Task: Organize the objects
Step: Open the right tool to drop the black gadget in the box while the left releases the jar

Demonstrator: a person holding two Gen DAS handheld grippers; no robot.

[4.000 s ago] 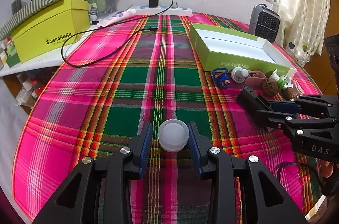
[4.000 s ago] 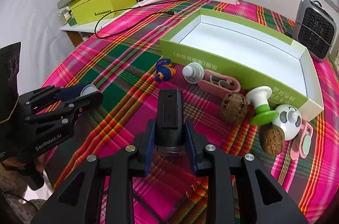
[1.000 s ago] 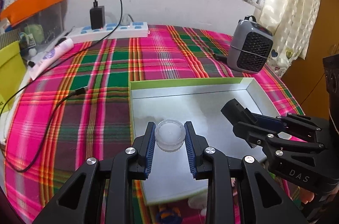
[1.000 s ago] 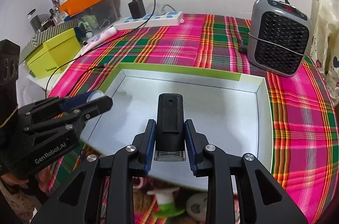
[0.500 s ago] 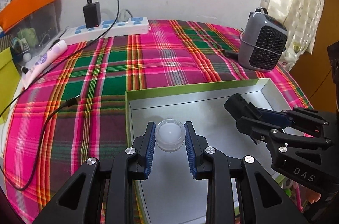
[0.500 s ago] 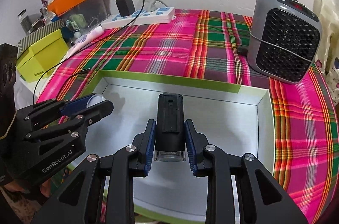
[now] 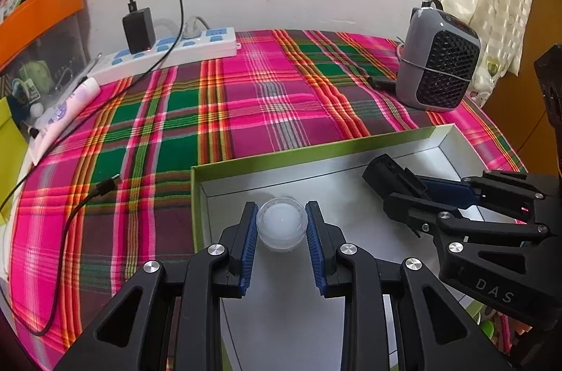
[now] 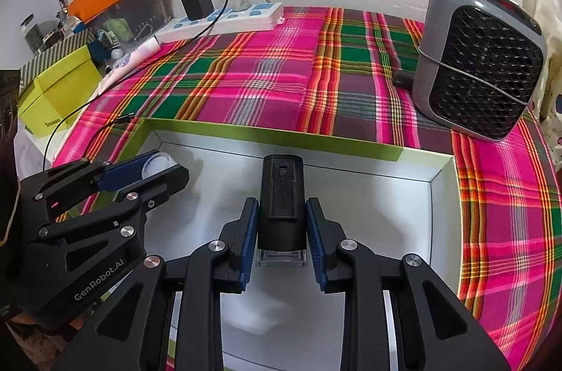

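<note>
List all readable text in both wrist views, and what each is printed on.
"DAS" – on the right tongs, seen from the left wrist.
"GenRobot.AI" – on the left tongs, seen from the right wrist.
Yellow-green shoebox: side print too small to read.
Lotion tube: label blurred.

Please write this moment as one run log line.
left claw: holds white jar | right claw: holds black device | both over green box

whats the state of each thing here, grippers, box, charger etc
left gripper: shut on the white round jar, over the box
right gripper: shut on the black device, over the box
green box: open, lidless
black charger: plugged into the power strip
grey heater: upright
</note>
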